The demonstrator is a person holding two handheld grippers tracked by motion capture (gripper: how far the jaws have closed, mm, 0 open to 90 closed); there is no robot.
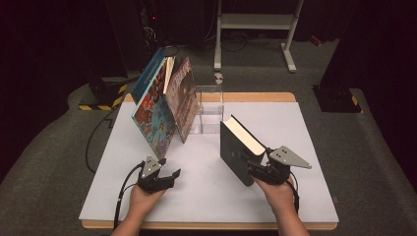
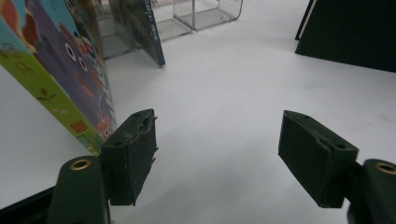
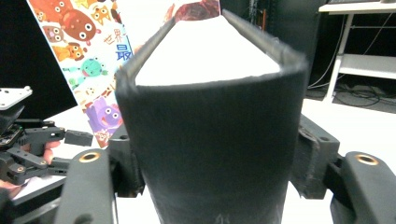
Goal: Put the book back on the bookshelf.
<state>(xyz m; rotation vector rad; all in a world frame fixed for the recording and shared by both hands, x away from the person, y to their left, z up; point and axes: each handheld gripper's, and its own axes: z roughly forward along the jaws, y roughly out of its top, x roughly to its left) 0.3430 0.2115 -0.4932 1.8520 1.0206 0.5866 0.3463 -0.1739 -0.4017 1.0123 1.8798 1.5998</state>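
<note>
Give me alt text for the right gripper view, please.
A thick black book is clamped spine-first between the right tool's two black jaws, its white page edges running away from the camera. Behind it leans a colourful cartoon-monster picture book, and the left tool is at the left edge.

The book (image 1: 240, 150) clamped in my right gripper (image 1: 268, 169) is black with cream page edges. My left gripper (image 1: 162, 178) is black too, with brass screws. Near the white table's (image 1: 295, 123) far left corner leans a blue picture book (image 1: 153, 118) patterned with orange, purple and green cartoon monsters; the book (image 1: 183, 96) behind it is reddish-brown.
</note>
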